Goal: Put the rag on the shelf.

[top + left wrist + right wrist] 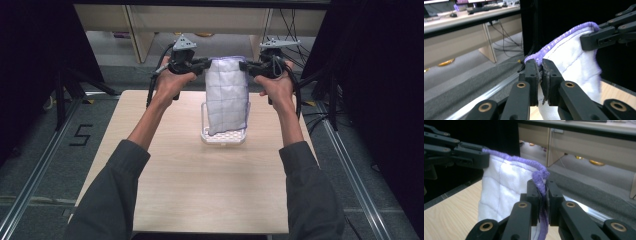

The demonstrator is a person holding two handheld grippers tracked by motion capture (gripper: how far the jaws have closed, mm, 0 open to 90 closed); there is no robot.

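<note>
**Keeping the cloth level over the basket**

While the left hand-held gripper (pixel 204 65) pinches one top corner of the white quilted cloth (pixel 228 95), jaws clamped tight, the right hand-held gripper (pixel 246 66) clamps the other. Hanging above the clear basket (pixel 223 137) on the table (pixel 200 190), the cloth probably needs both corners level and taut when lowered.

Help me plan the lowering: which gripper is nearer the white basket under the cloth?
Neither clearly. The left gripper and right gripper each clamp a top corner of the cloth, level with each other, raised behind the white basket.
</note>
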